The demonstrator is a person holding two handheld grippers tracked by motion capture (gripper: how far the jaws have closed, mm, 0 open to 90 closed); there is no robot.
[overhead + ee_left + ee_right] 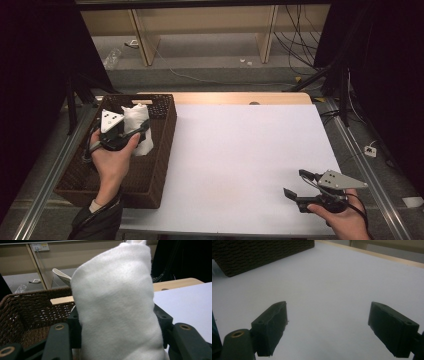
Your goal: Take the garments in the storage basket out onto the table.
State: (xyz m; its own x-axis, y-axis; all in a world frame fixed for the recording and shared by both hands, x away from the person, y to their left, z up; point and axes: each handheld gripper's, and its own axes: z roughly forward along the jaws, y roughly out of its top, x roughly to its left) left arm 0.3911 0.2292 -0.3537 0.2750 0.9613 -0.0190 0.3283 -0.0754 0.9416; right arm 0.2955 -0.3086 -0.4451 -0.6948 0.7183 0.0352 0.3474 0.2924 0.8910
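Over the basket, 9 o'clock side: left gripper (131, 134) clamps the rolled white towel (115, 305).
Towel axis: upright, 12 to 6, above the wicker basket (167, 135).
Right gripper (328, 327): gaping, holding nothing, at 4 o'clock, well apart.
Nearer hand: left.

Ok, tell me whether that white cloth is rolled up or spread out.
Rolled up: the white cloth stands as a thick upright roll, clamped by the left gripper over the basket.
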